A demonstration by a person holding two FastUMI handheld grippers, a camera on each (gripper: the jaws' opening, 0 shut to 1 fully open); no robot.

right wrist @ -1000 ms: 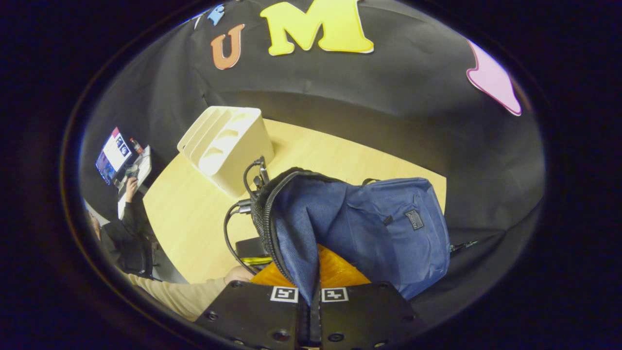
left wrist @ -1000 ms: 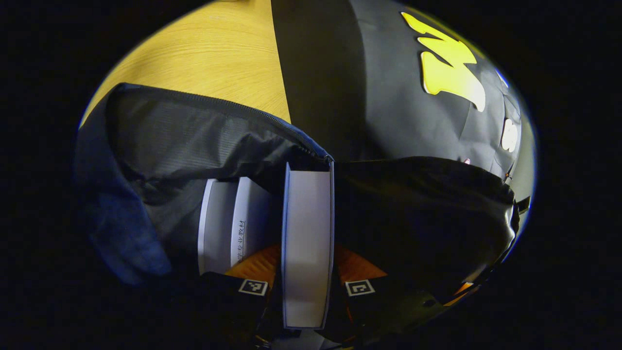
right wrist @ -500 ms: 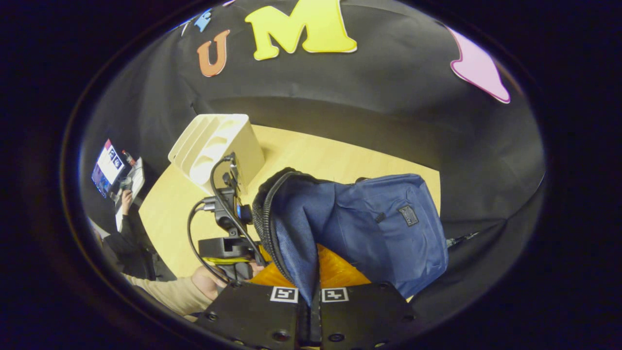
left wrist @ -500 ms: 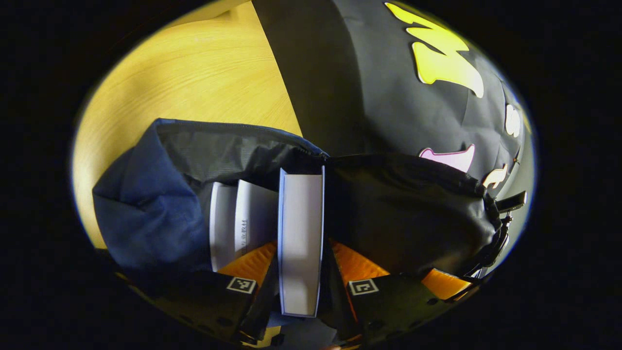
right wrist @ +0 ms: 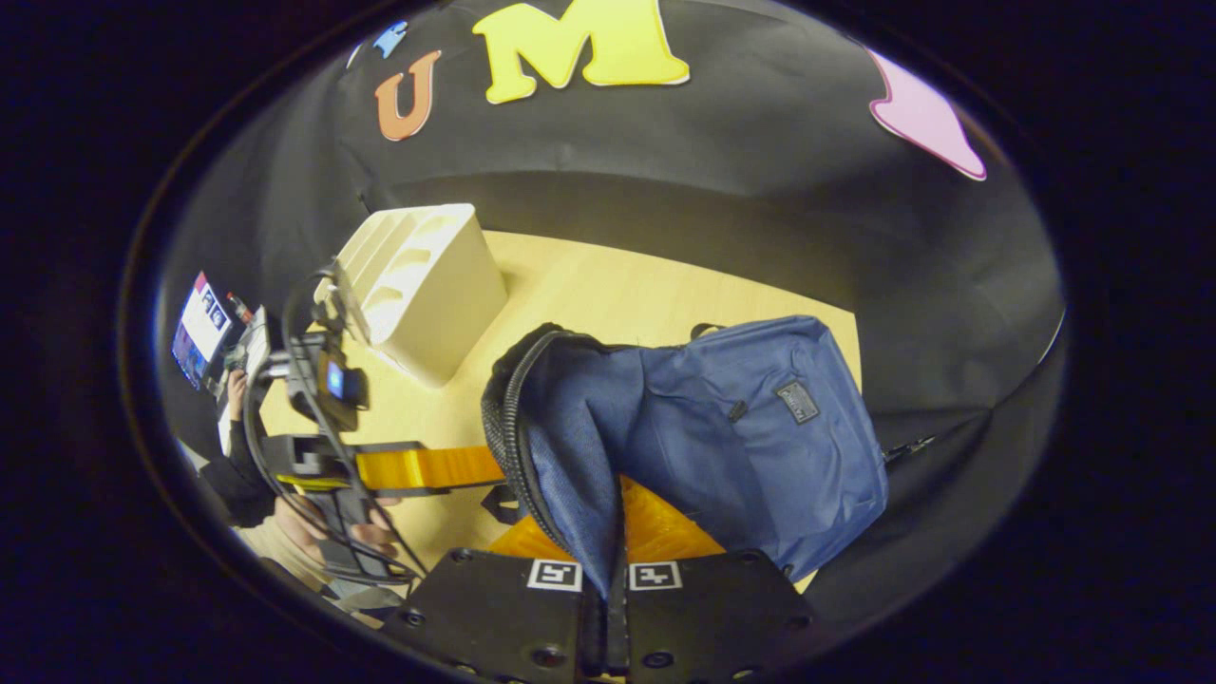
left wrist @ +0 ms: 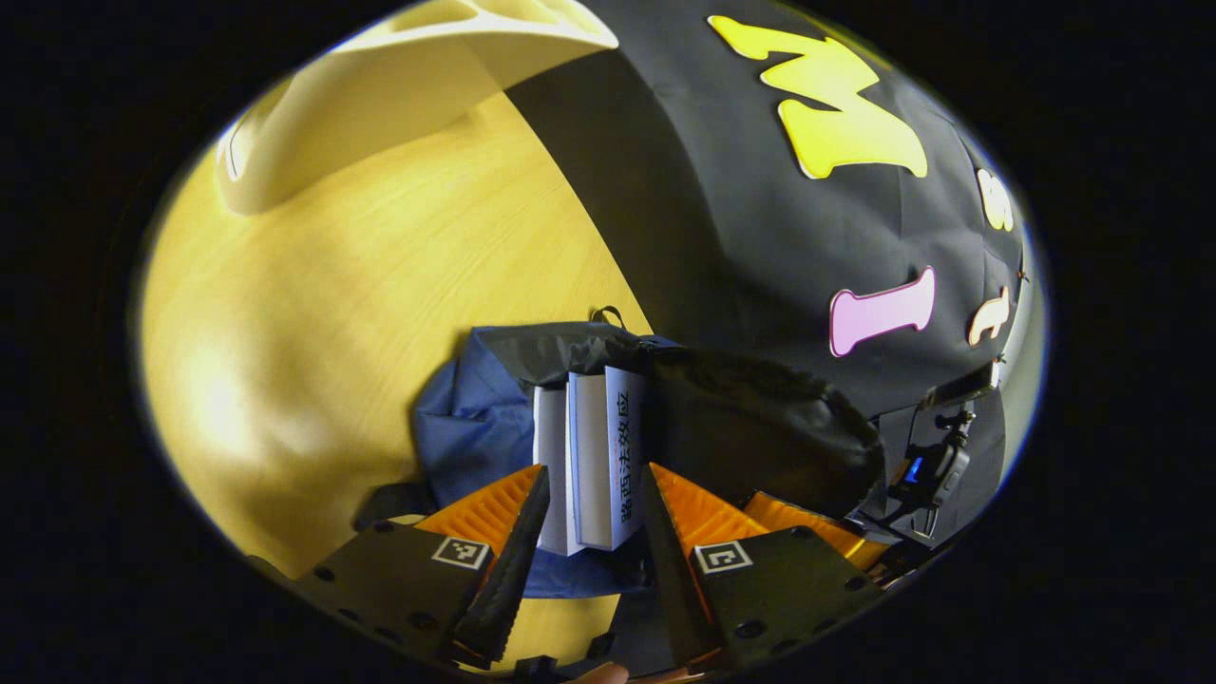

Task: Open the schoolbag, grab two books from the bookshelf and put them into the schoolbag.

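Lay broad and pale beneath both grippers: wooden table (right wrist: 608, 285), bare grain ahead and to the left of the left gripper (left wrist: 589, 570).

Stood on that table, directly ahead of the right gripper (right wrist: 605, 608): blue schoolbag (right wrist: 760, 427), mouth agape, zip edge curving up and leftward from the fingers. Seen from the left gripper view as schoolbag (left wrist: 465, 427) just beyond the fingertips, dark lining opening to the right.

Sat farther off, up and left of the right gripper, near the table's far edge: cream bookshelf (right wrist: 418, 275), slots toward the upper left. In the left gripper view, bookshelf (left wrist: 399, 76) at top, well apart from the bag.

Stood upright inside the bag's mouth, straight ahead of the left gripper: two books (left wrist: 589, 456), side by side, touching, page edges and one printed spine facing the camera.

Spread apart with nothing between the fingers: left gripper, jaws wide, tips just short of the books. From the right gripper view, left gripper (right wrist: 475, 467) out to the left, beside the bag's open rim, held by a hand (right wrist: 313, 532).

Pinched tight on the bag's blue fabric: right gripper, fingers nearly together, cloth rising from between them.
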